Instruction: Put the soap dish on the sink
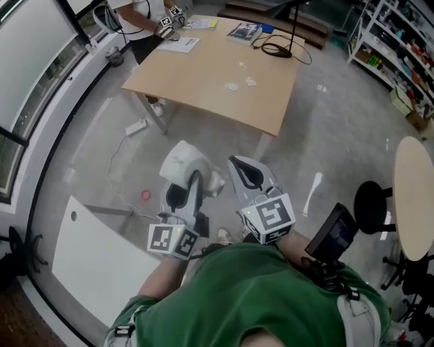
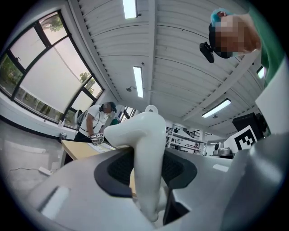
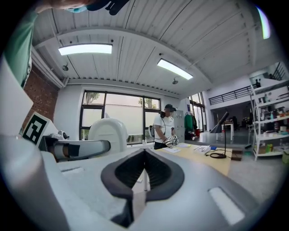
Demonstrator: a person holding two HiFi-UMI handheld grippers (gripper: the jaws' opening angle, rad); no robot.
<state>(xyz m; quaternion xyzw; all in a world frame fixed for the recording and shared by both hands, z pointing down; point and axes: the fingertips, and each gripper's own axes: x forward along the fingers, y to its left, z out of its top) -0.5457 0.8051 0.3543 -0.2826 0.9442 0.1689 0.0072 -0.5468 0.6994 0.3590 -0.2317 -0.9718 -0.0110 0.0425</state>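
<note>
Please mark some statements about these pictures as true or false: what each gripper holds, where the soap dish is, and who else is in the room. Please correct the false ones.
1. The left gripper is shut on the soap dish. True.
2. The right gripper holds a second object. False: its jaws are together with nothing between them.
3. The soap dish already rests on a sink. False: it is held in the air above the floor, and no view shows a sink.
4. Another person stands at the wooden table. True.
</note>
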